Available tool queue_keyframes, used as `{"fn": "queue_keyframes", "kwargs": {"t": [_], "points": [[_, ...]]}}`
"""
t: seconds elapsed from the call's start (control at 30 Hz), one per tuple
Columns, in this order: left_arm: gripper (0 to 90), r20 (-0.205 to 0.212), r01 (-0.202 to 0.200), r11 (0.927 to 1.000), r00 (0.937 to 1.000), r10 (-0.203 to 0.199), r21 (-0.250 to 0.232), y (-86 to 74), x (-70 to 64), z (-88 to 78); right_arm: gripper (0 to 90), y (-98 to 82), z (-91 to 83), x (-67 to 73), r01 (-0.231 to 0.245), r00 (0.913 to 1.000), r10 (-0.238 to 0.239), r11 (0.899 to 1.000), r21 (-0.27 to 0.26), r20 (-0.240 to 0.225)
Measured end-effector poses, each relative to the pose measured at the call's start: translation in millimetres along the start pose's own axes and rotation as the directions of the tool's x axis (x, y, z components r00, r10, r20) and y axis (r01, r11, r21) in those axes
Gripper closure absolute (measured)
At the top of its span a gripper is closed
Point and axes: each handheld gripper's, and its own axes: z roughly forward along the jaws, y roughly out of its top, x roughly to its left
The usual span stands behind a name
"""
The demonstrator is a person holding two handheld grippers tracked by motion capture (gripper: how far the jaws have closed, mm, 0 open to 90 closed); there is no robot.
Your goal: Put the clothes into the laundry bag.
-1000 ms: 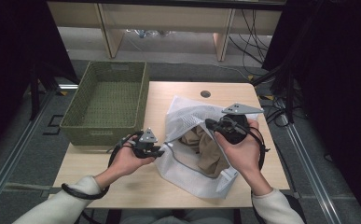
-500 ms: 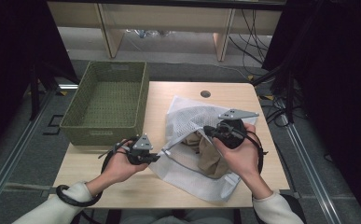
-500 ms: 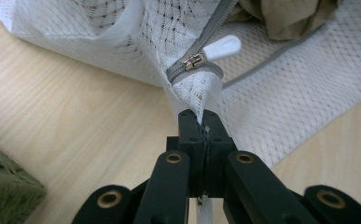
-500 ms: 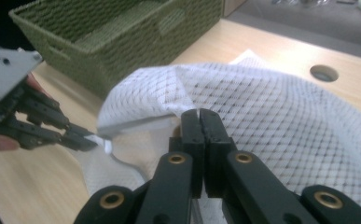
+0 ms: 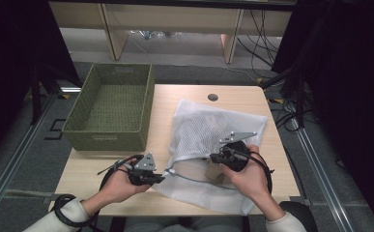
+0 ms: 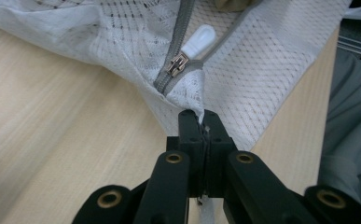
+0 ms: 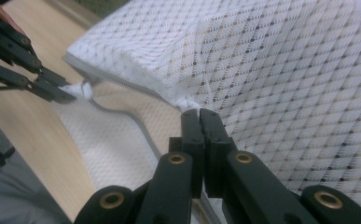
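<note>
The white mesh laundry bag point(image 5: 213, 159) lies toward the counter's point(image 5: 184, 101) near right corner, its zipper mouth gaping. The left hand-held gripper point(image 5: 161, 178) is clamped on the fabric tab beside the zipper slider point(image 6: 178, 64), the right hand-held gripper point(image 5: 212, 157) on the upper mesh edge. Steady opposing tension should hold the opening wide; jerking risks slipping the thin mesh.

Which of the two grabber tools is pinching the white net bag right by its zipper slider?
The left gripper: it grips the mesh bag at the corner just below the zipper slider. The right gripper pinches plain mesh instead.
</note>
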Motion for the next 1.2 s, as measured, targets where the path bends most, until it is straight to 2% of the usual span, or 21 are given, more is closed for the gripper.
{"fn": "queue_keyframes", "kwargs": {"t": [0.03,0.07,0.1,0.13,0.17,0.23,0.3,0.33,0.37,0.4,0.57,0.6,0.67,0.83,0.9,0.93,0.97,1.03,1.07,1.1,1.2], "points": [[88.4,0.007,0.0,1.0,1.0,0.0,0.002,-0.5,-1.6,0.6,90.0,-1.5,-0.1,-0.4,0.004,1.0,-0.004,1.0,0.028,-0.002],[88.4,0.013,-0.002,1.0,0.9999,0.002,0.006,-1.0,-3.1,1.2,90.0,-4.2,1.4,1.4,-0.025,0.9997,0.025,0.998,0.055,0.0],[88.4,0.02,-0.011,0.9999,0.9997,0.011,0.01,-1.4,-3.9,1.9,90.0,-6.5,3.1,1.5,-0.034,0.9994,0.034,0.996,0.08,-0.003],[88.4,0.022,-0.011,0.9998,0.9997,0.011,0.014,-1.7,-5.4,2.5,90.0,-9.2,5.3,0.0,-0.02,0.9998,0.021,0.996,0.091,0.0],[88.4,0.029,-0.019,0.9996,0.9994,0.018,0.02,-1.8,-6.5,3.4,90.0,-11.8,7.0,0.1,-0.037,0.9993,0.037,0.993,0.113,0.002],[88.4,0.04,-0.027,0.9994,0.9989,0.026,0.023,-1.5,-8.7,5.2,90.0,-15.6,9.8,-2.7,-0.032,0.9995,0.032,0.991,0.127,-0.001],[88.4,0.055,-0.038,0.9989,0.9978,0.036,0.028,-0.8,-10.1,6.7,90.0,-18.9,10.7,-2.8,-0.06,0.9982,0.06,0.984,0.171,0.004],[88.4,0.062,-0.048,0.9983,0.997,0.046,0.034,-0.3,-10.8,7.5,90.0,-21.0,12.9,-4.7,-0.05,0.9987,0.051,0.982,0.182,-0.002],[88.4,0.077,-0.046,0.9985,0.9961,0.044,0.031,-0.2,-12.8,9.4,90.0,-23.0,14.7,-4.9,-0.068,0.9976,0.069,0.976,0.209,0.0],[88.3,0.082,-0.057,0.9976,0.9952,0.053,0.039,-0.1,-13.3,10.0,90.0,-26.1,18.2,-7.8,-0.056,0.9983,0.059,0.972,0.227,-0.006],[87.9,0.148,-0.09,0.995,0.9855,0.083,0.044,0.4,-21.5,16.1,90.0,-35.0,26.3,-12.6,-0.059,0.9978,0.065,0.951,0.303,-0.011],[87.8,0.153,-0.084,0.9959,0.9852,0.077,0.035,0.4,-23.6,17.5,90.0,-36.6,27.4,-14.1,-0.056,0.9979,0.063,0.946,0.318,-0.015],[87.4,0.16,-0.093,0.9949,0.9834,0.086,0.039,0.6,-24.5,19.0,90.0,-39.6,30.1,-17.3,-0.082,0.996,0.089,0.934,0.349,-0.004],[87.1,0.171,-0.094,0.9941,0.9818,0.084,0.053,2.0,-26.9,26.3,90.0,-43.1,38.4,-31.2,-0.113,0.9935,0.109,0.912,0.394,0.031],[86.8,0.183,-0.096,0.9939,0.9794,0.085,0.054,4.8,-29.4,31.2,90.0,-43.1,42.2,-37.7,-0.128,0.9918,0.116,0.912,0.391,0.054],[86.7,0.186,-0.097,0.9939,0.9788,0.086,0.053,6.5,-30.3,33.4,90.0,-41.9,42.8,-39.9,-0.146,0.9892,0.13,0.907,0.395,0.068],[86.5,0.191,-0.111,0.9921,0.9767,0.097,0.059,8.5,-29.7,35.1,90.0,-41.5,44.2,-43.3,-0.135,0.9907,0.116,0.913,0.384,0.07],[86.4,0.194,-0.106,0.9927,0.9765,0.093,0.057,11.4,-29.8,39.0,90.0,-39.4,46.2,-47.0,-0.151,0.9879,0.127,0.915,0.373,0.089],[86.3,0.196,-0.106,0.9925,0.9762,0.093,0.06,12.7,-29.1,40.5,90.0,-38.0,47.2,-49.2,-0.142,0.9889,0.114,0.916,0.374,0.096],[86.4,0.199,-0.1,0.9933,0.9762,0.087,0.058,13.7,-29.0,42.3,90.0,-36.6,47.8,-50.2,-0.156,0.9866,0.126,0.914,0.373,0.103],[86.4,0.192,-0.096,0.9935,0.9778,0.083,0.061,17.6,-28.6,48.1,90.0,-32.7,53.0,-56.9,-0.131,0.9879,0.092,0.929,0.347,0.125]]}}
